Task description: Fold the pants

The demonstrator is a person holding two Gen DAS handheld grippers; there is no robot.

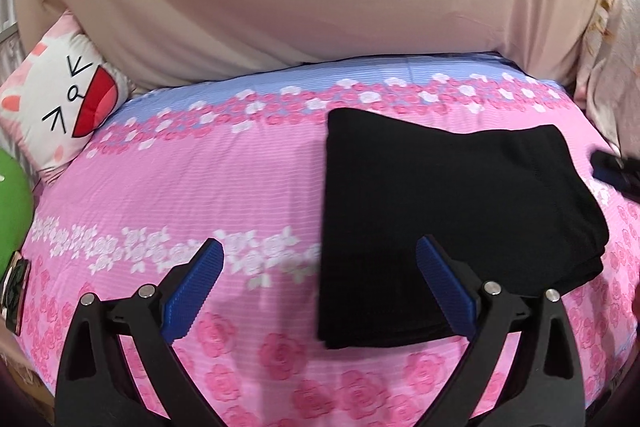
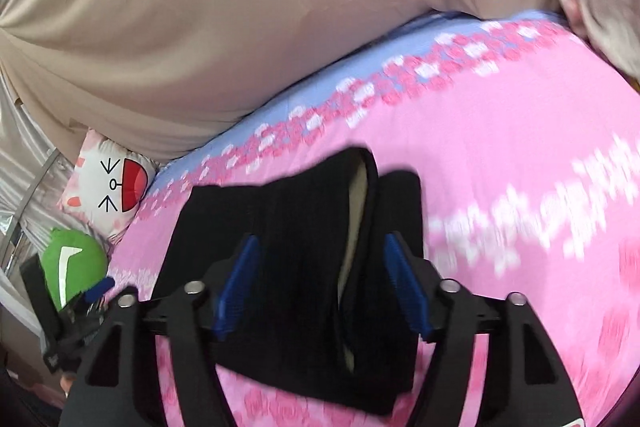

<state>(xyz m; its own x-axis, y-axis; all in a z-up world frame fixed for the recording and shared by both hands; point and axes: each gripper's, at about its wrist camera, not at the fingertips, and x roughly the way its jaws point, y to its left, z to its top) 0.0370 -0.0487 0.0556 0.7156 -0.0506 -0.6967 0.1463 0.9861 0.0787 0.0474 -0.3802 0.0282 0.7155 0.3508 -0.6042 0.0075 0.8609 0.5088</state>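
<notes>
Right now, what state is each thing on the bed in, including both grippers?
Black pants: folded into a flat stack, lying on the bedsheet, held by neither gripper.
Left gripper: open, nothing between its fingers.
Right gripper: open above the pants, pads not pressing.
Pink bedsheet: spread flat.
Cat pillow: propped at the bed's edge.

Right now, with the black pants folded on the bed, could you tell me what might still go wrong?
1. The right gripper has its jaws open around the folded black pants; pulling back could snag and undo the fold.
2. A raised flap in the right wrist view shows pale lining, so the stack may spring open.
3. The pink floral bedspread is soft and may let the bundle slump.
</notes>
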